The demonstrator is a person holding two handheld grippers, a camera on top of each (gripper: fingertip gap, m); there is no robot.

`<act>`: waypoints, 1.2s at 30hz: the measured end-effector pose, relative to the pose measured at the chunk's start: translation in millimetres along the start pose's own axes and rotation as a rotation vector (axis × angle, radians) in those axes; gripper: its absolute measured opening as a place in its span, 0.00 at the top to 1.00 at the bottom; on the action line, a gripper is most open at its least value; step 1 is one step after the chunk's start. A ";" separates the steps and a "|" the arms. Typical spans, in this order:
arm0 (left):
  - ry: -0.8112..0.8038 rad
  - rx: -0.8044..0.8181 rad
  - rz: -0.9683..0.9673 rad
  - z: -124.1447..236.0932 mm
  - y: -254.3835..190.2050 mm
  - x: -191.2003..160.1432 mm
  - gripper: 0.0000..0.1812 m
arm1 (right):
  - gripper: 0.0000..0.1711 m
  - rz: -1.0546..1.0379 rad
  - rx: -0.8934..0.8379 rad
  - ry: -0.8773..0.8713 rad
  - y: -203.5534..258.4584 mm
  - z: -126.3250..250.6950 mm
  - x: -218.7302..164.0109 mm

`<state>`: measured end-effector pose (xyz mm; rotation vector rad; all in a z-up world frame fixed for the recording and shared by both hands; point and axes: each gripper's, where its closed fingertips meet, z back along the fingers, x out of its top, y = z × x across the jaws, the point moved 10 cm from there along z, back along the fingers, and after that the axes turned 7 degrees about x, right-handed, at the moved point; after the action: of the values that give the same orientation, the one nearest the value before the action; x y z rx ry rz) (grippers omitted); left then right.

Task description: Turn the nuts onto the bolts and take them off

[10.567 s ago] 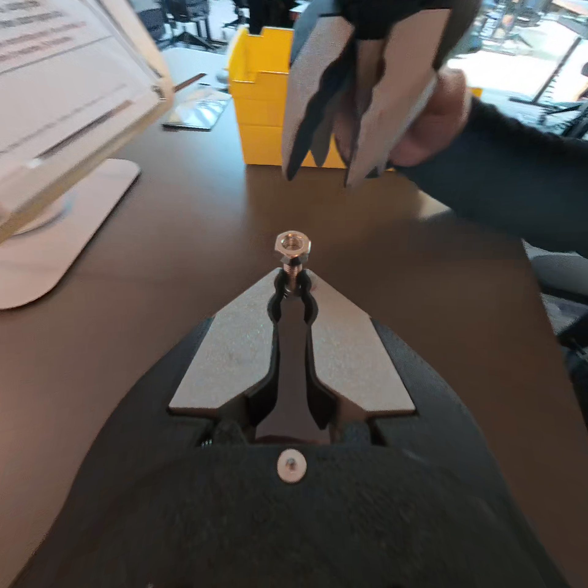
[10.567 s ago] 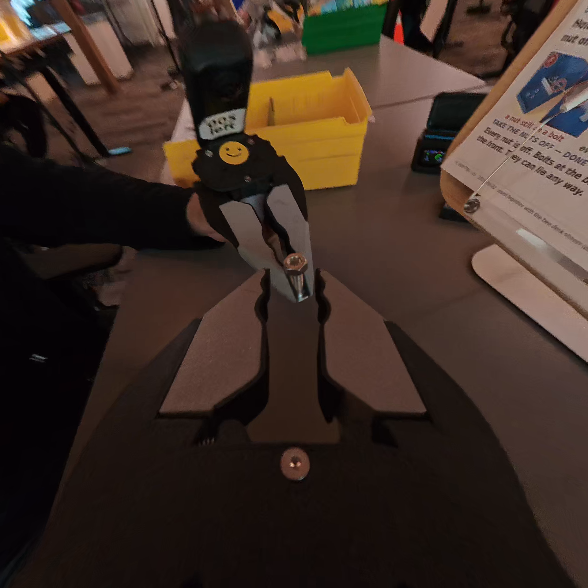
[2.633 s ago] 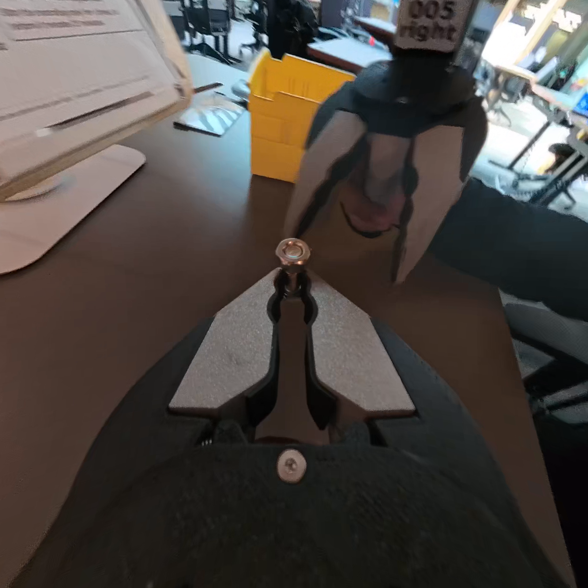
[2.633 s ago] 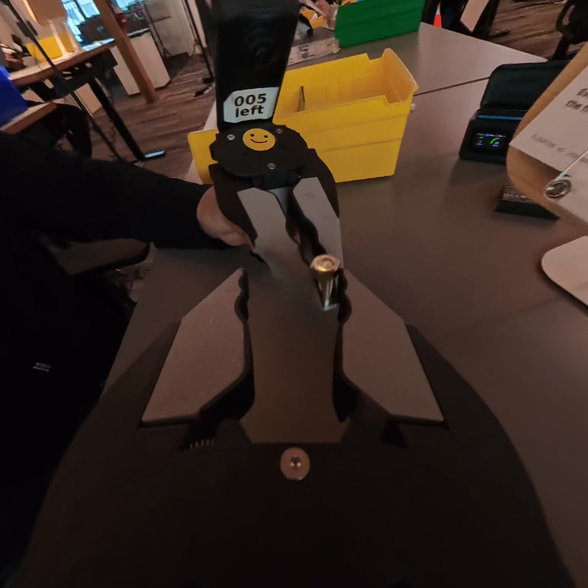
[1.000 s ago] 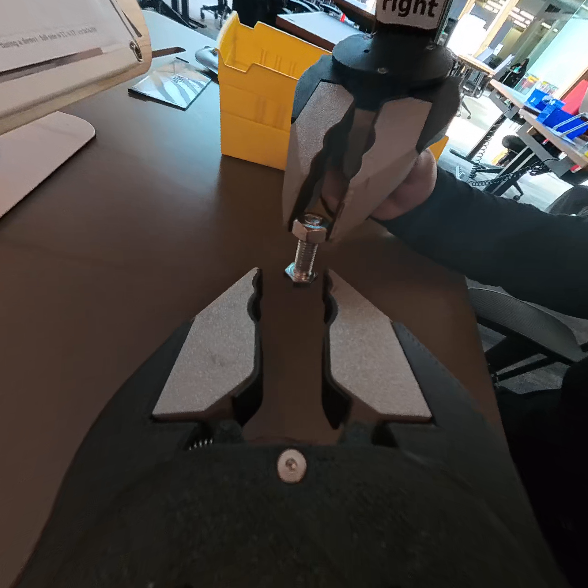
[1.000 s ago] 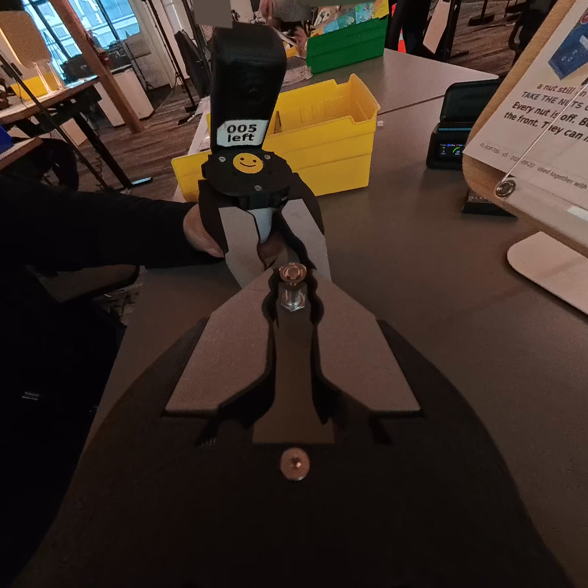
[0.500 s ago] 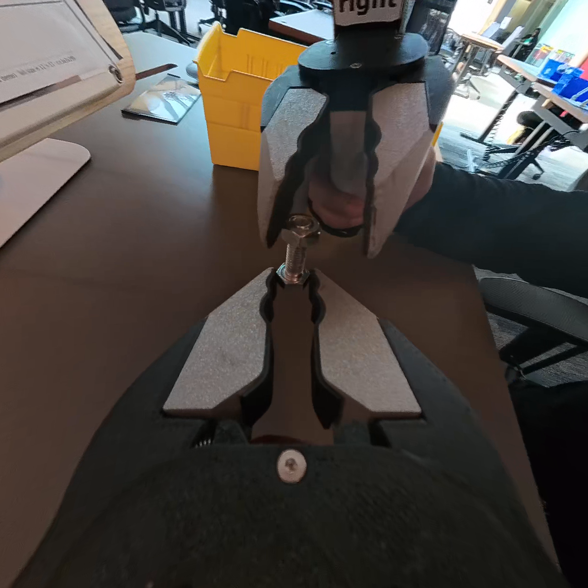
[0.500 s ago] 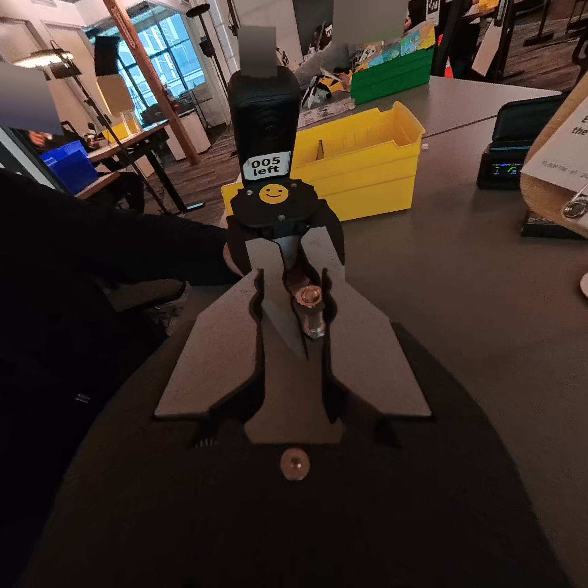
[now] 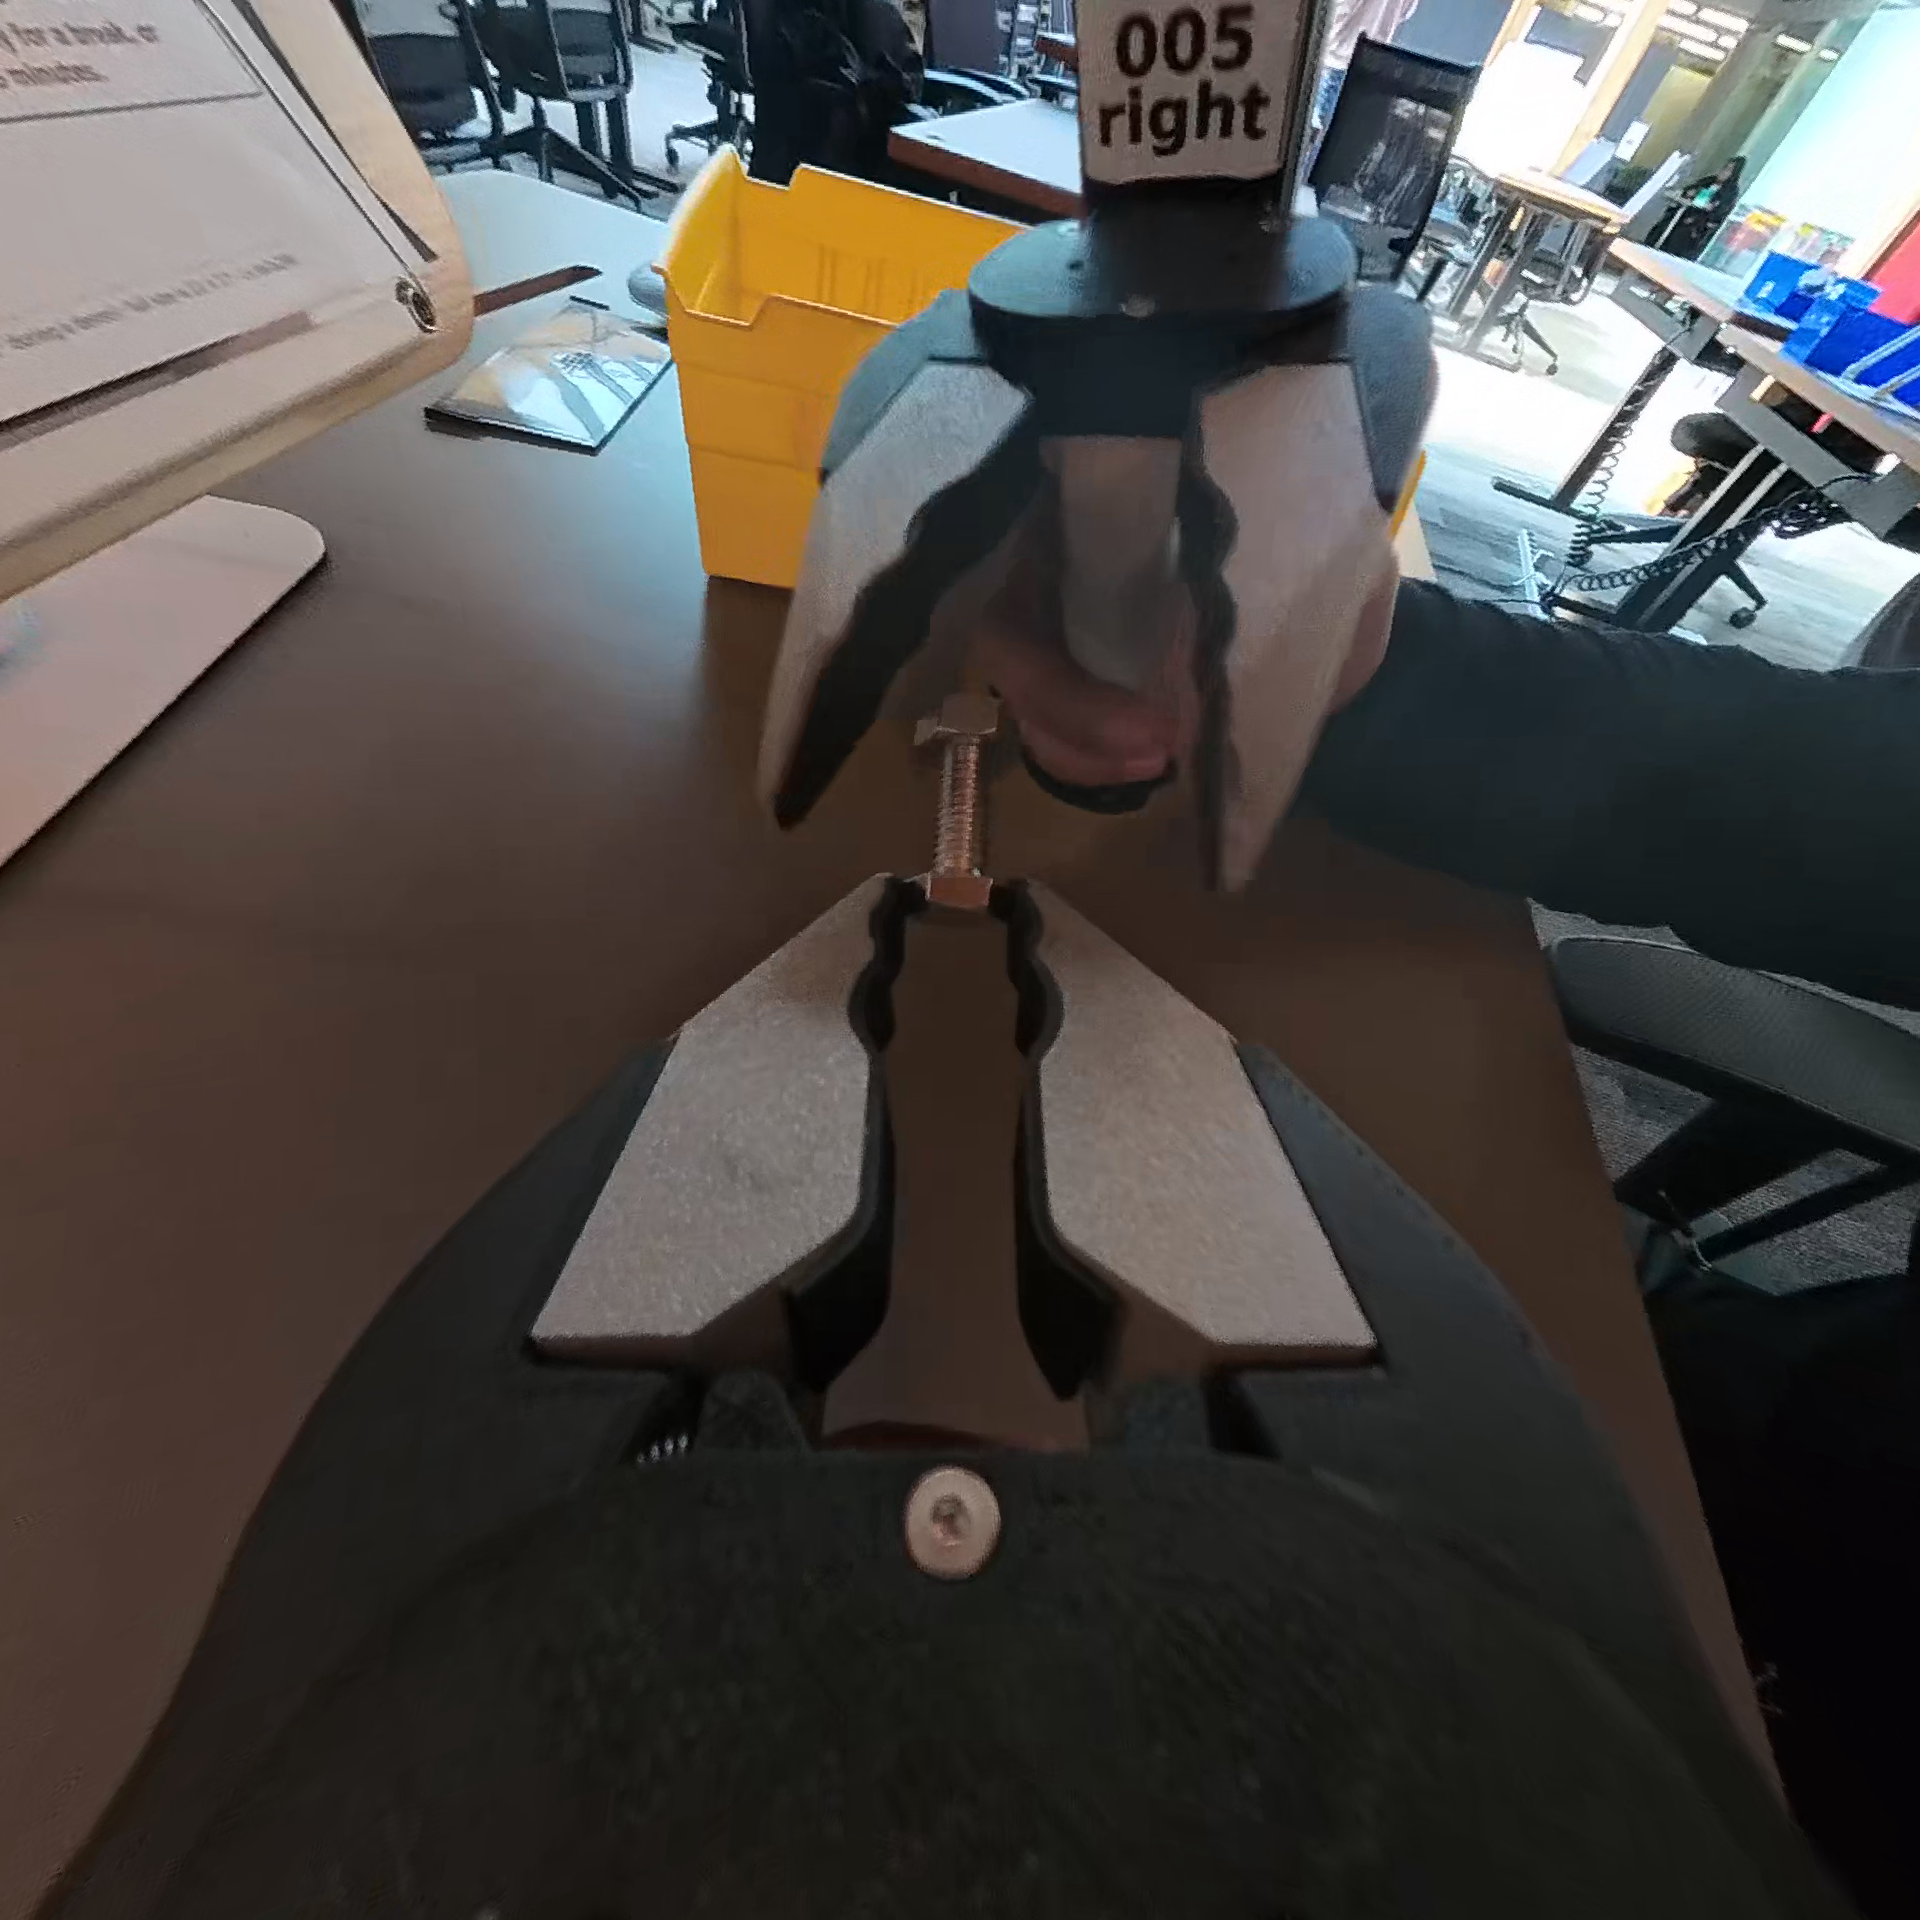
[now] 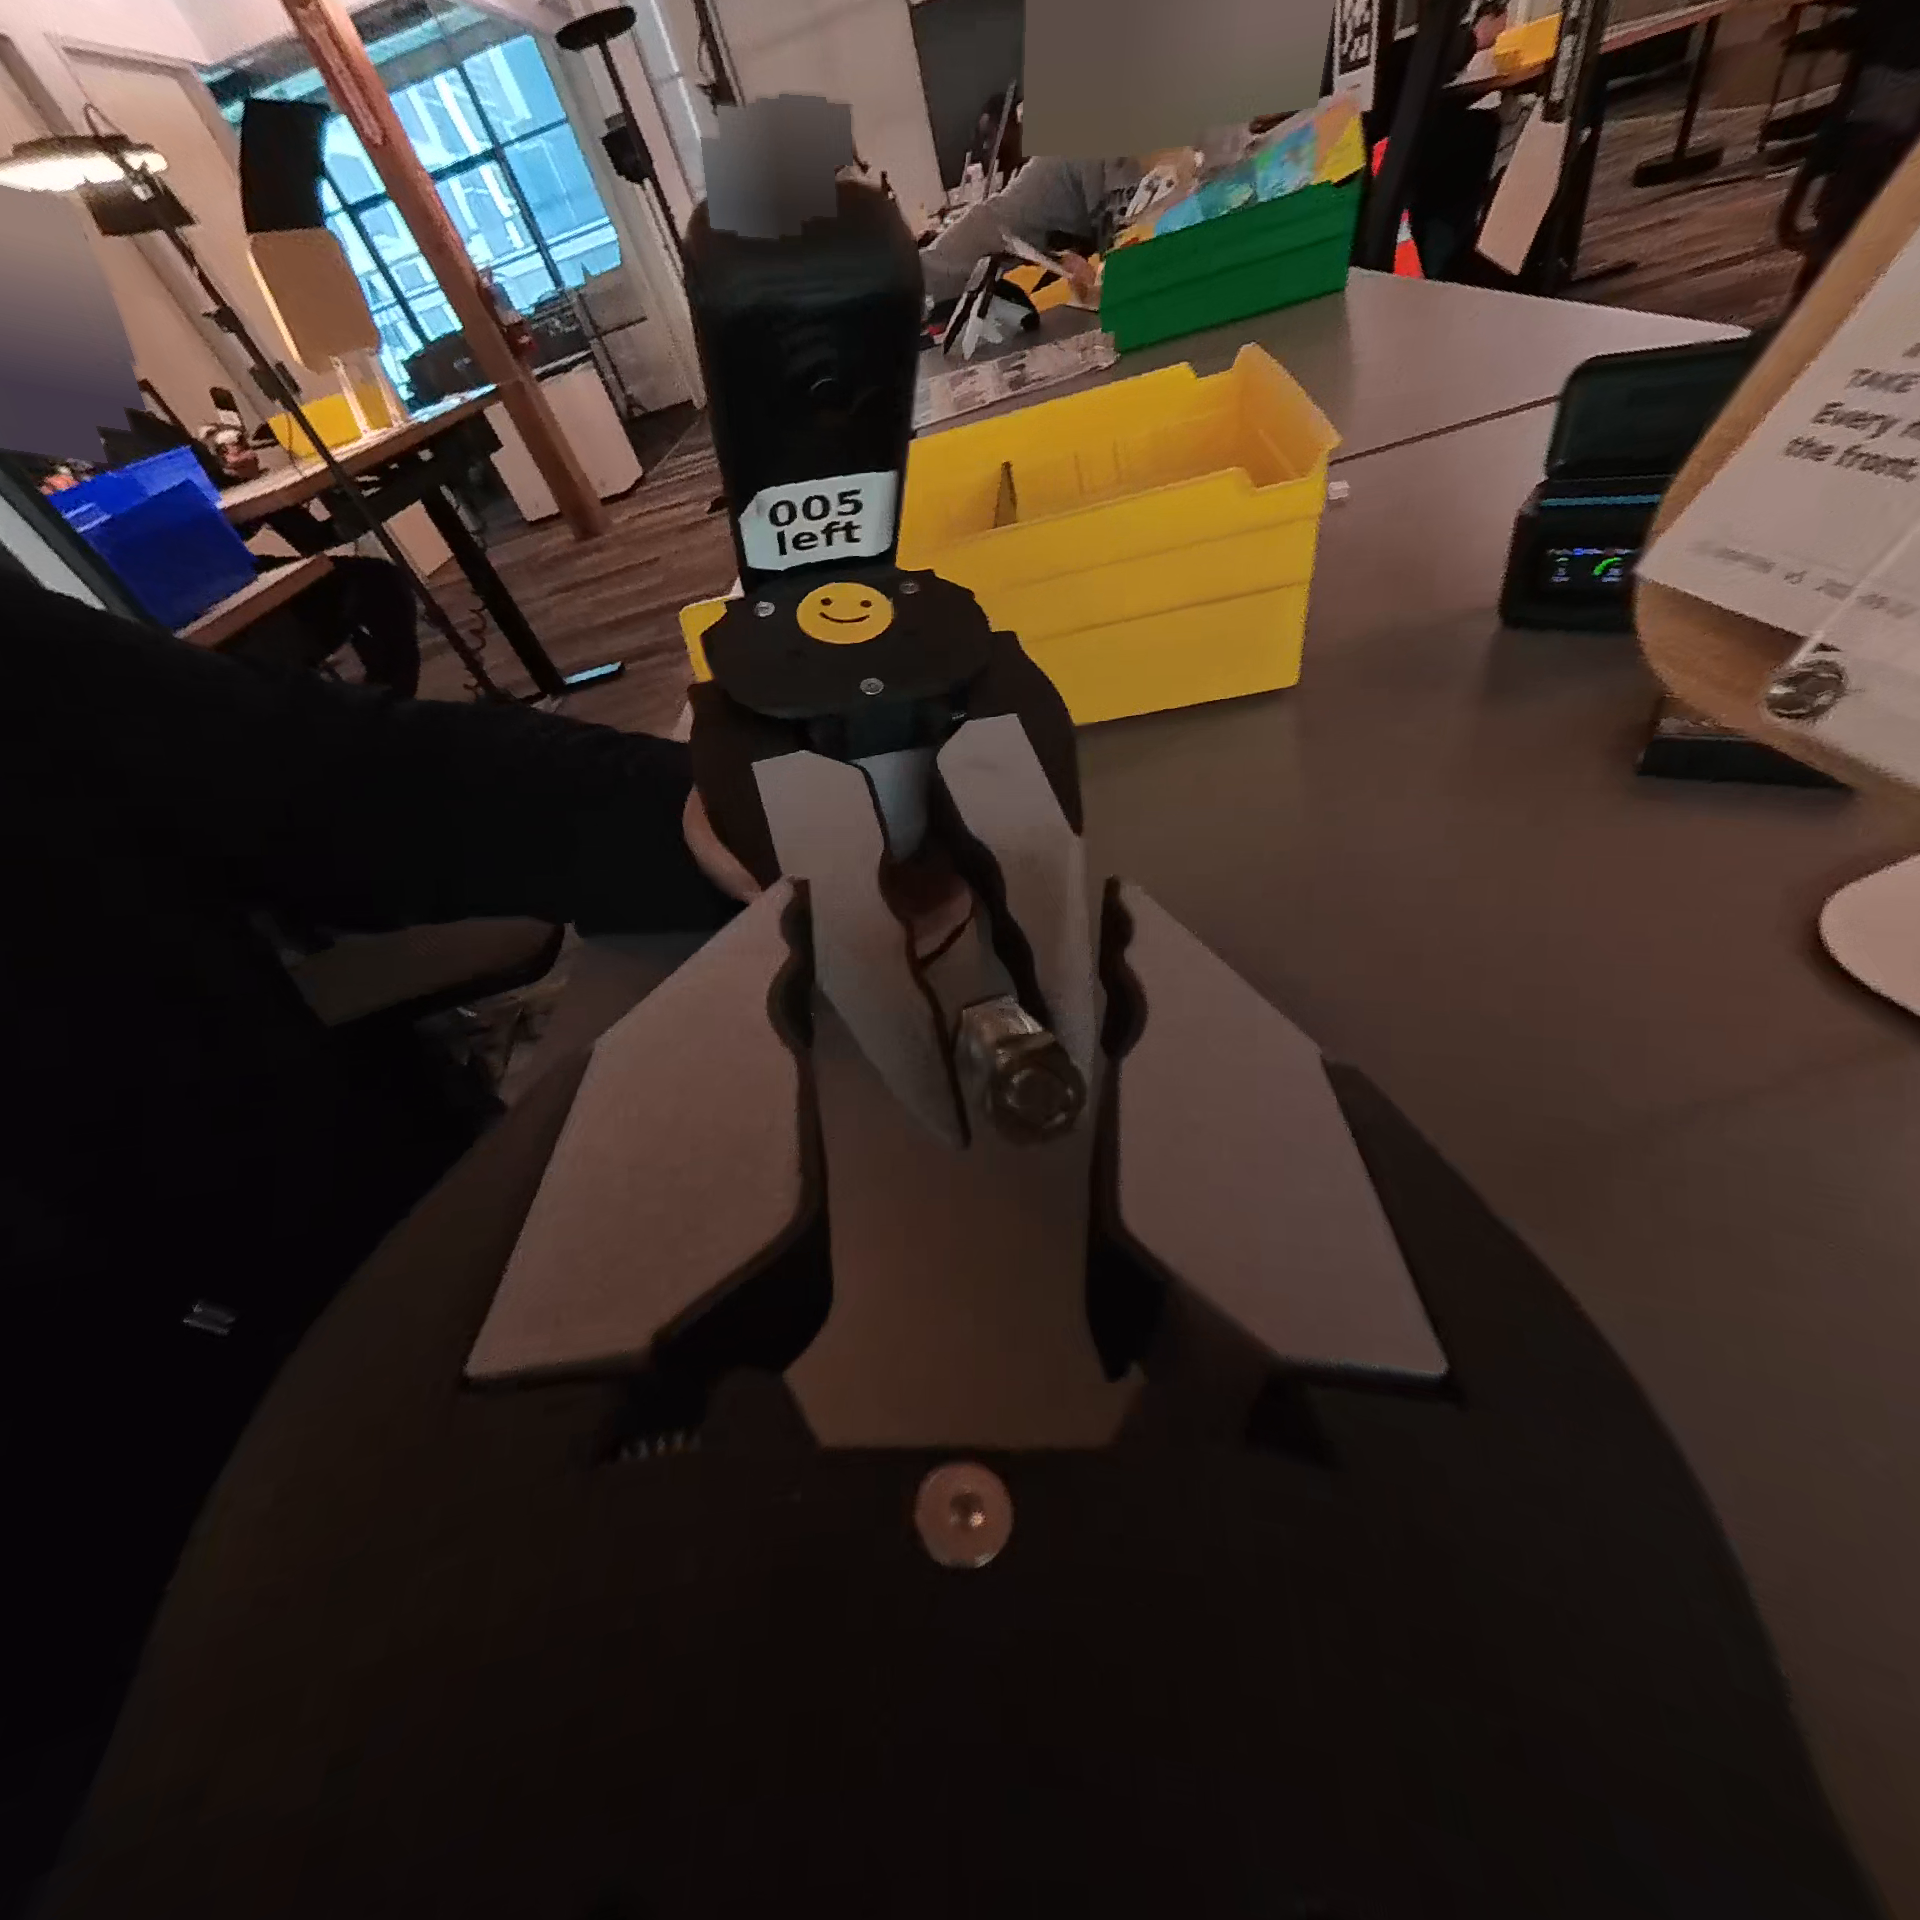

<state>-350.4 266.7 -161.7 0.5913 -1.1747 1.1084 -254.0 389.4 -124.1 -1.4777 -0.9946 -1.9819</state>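
A steel bolt (image 9: pixel 958 800) sticks out forward from my left gripper (image 9: pixel 954 885), which is shut on the hex end nearest it. A hex piece that looks like the nut (image 9: pixel 961 717) sits at the far end of the thread. My right gripper (image 9: pixel 1008 842) faces the left one, open, with its fingers on either side of that far end; I cannot tell if one finger touches it. In the right wrist view my right gripper (image 10: pixel 954 904) is wide open around the left gripper (image 10: pixel 1013 1101) and the bolt's end (image 10: pixel 1023 1081).
A yellow bin (image 9: pixel 790 343) stands behind on the dark table (image 9: pixel 416 831); it also shows in the right wrist view (image 10: pixel 1143 561). A wooden sheet stand (image 9: pixel 156 208) is at the left. A black device (image 10: pixel 1590 520) and a booklet (image 9: pixel 551 379) lie nearby. A chair (image 9: pixel 1714 1039) is beside the table's edge. The left gripper's tips are roughly 5 centimetres from the right gripper's.
One second ago the right gripper was shut on the far hex end and the left was open. The left then shut on the near end, and the right opened and has spread wider.
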 end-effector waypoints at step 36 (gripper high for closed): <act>-0.065 0.032 0.058 12.4 12.6 4.2 0.90 | 0.82 -0.054 -0.051 -0.031 -14.9 14.1 -13.3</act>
<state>-367.1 262.6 -155.9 0.6244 -1.2387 1.1665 -252.2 409.0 -138.5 -1.5288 -1.0141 -2.0419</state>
